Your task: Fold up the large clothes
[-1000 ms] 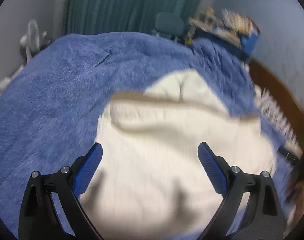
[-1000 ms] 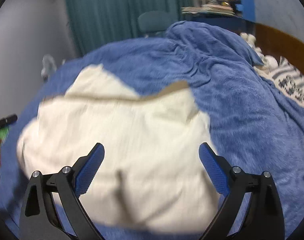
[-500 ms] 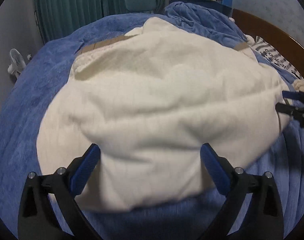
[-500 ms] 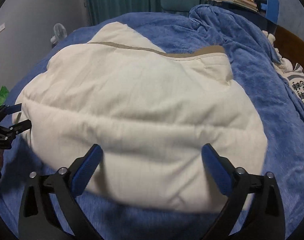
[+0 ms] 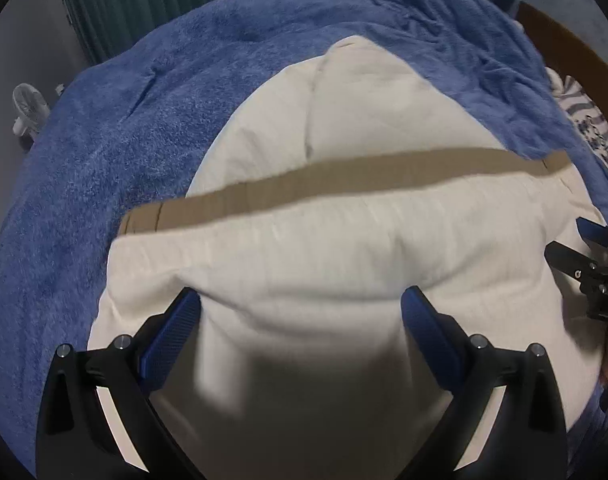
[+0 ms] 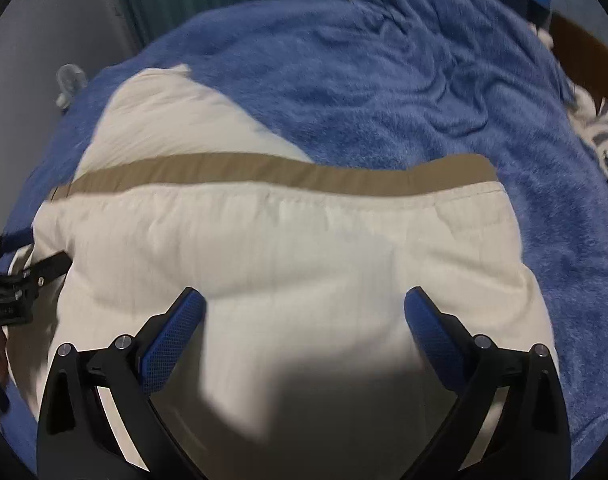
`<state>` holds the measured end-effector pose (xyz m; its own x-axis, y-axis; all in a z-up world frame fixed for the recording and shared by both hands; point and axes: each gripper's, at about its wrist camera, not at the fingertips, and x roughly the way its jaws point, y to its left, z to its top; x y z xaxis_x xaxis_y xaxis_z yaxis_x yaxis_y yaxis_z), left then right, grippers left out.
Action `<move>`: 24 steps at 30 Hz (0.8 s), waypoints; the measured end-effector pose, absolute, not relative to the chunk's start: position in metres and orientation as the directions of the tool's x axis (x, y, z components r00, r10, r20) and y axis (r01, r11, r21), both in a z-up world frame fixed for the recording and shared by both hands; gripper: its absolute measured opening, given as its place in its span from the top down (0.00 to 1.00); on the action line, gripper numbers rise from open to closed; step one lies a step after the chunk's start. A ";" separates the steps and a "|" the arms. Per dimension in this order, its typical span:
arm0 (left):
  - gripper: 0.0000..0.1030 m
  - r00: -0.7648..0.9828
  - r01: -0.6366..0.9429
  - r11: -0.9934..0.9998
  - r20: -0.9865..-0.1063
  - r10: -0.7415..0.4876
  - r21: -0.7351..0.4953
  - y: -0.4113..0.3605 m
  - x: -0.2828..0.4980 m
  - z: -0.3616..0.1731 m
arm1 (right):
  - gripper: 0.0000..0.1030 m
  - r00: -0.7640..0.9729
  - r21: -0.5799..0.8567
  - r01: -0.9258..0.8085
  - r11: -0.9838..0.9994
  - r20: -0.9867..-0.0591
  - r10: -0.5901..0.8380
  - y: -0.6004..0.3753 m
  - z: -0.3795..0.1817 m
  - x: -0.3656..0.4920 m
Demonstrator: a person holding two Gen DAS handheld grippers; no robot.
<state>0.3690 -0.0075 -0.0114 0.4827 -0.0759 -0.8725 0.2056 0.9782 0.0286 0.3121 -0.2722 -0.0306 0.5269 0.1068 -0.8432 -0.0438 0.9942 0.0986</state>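
Jaws of both grippers gape over the cream garment [image 5: 344,264]; no legible writing.

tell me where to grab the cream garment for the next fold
Grip the tan-banded edge at its two ends: left hand-held gripper at the left corner, right hand-held gripper at the right. That straight hem lies flat across the cream garment, so come from the near side, over the cloth.

Dim room light; dark shadow on cream garment [image 5: 304,360] near lens; slight motion blur; fisheye edges vignetted black.
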 end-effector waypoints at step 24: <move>0.05 0.333 0.168 0.986 -0.941 -0.055 0.002 -0.001 0.408 -0.077 | 0.05 0.410 0.036 0.003 0.999 -0.911 0.032 -0.265 -0.092 0.353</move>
